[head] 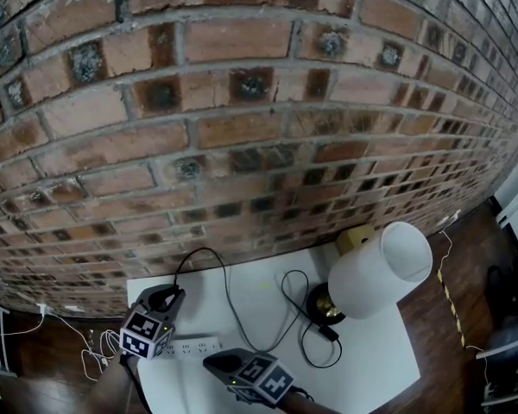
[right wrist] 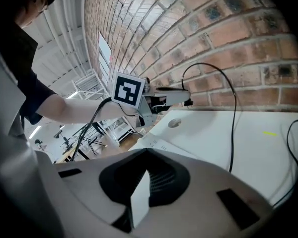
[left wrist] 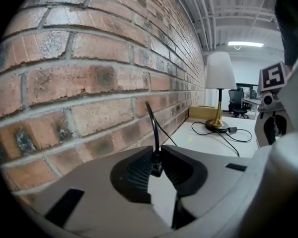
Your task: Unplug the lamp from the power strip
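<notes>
A lamp (head: 380, 270) with a white shade and brass base stands at the right of the white table (head: 371, 360). Its black cord (head: 229, 296) loops across the table to a black plug (left wrist: 156, 166), on which my left gripper (head: 173, 297) is shut. The plug hangs above the table, clear of the white power strip (head: 194, 348). In the right gripper view the left gripper (right wrist: 181, 99) holds the plug (right wrist: 188, 102) near the wall. My right gripper (head: 212, 362) hovers by the strip's right end, its jaws (right wrist: 146, 155) shut with nothing between them.
A brick wall (head: 242, 102) runs along the table's far edge. A tan box (head: 354, 235) sits behind the lamp. An inline switch (head: 328, 333) lies on the cord loops. White cables (head: 69, 317) trail on the wooden floor at left. A round disc (right wrist: 175, 123) lies on the table.
</notes>
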{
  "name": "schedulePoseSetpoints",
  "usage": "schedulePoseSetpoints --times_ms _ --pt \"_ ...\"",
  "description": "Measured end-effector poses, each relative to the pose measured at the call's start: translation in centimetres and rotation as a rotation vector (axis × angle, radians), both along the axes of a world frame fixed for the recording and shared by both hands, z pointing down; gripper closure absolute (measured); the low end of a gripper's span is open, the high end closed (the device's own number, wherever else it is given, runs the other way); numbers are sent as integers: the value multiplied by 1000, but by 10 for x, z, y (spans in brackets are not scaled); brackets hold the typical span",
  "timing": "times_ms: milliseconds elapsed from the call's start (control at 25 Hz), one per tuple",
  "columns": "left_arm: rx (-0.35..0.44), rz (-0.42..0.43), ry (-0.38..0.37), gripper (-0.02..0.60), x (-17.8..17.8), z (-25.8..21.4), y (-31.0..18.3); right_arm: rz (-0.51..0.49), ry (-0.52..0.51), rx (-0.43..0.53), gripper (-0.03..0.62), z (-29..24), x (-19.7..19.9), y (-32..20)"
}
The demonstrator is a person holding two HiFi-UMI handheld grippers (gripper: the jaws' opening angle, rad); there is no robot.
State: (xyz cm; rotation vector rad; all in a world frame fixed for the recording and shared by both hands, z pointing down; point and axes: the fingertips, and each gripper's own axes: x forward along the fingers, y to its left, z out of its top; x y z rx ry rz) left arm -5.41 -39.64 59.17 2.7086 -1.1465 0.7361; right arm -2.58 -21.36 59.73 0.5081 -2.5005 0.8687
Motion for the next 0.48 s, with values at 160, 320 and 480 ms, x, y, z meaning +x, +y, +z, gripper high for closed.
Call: schedulePoseSetpoints --times_ms 160,320,480 --pt "-47 4 -7 511 11 20 -2 42 -7 24 588 5 10 -6" --pt "-110 -53 53 511 13 37 -7 66 -20 46 588 0 14 -10" --pt "-161 -95 89 509 16 49 -10 82 -29 38 588 0 18 -12"
